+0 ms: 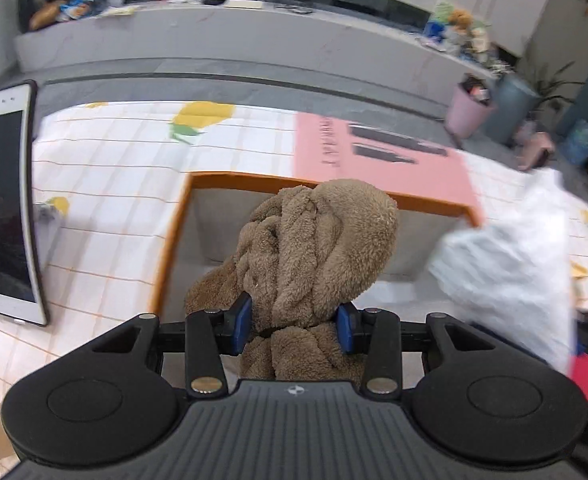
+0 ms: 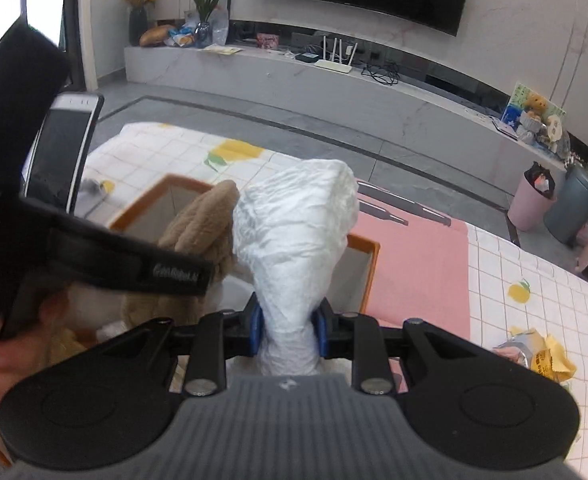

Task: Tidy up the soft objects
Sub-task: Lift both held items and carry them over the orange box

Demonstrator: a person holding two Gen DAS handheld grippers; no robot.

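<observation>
My left gripper (image 1: 295,326) is shut on a brown fleecy cloth (image 1: 318,244), bunched upright between its blue pads and held over an orange-rimmed box (image 1: 176,236). My right gripper (image 2: 289,328) is shut on a white crinkled cloth (image 2: 294,228), which also shows blurred at the right of the left wrist view (image 1: 510,268). The brown cloth (image 2: 202,220) and the box rim (image 2: 370,276) appear in the right wrist view, just left of the white cloth. The left gripper's body (image 2: 134,264) crosses the left side of that view.
The box sits on a table with a lemon-print grid cloth (image 1: 114,184). A pink sheet (image 1: 374,152) lies behind the box. A tablet (image 1: 2,200) stands at the left. Yellow wrappers (image 2: 542,356) lie at the right. Bins (image 2: 534,200) stand on the floor.
</observation>
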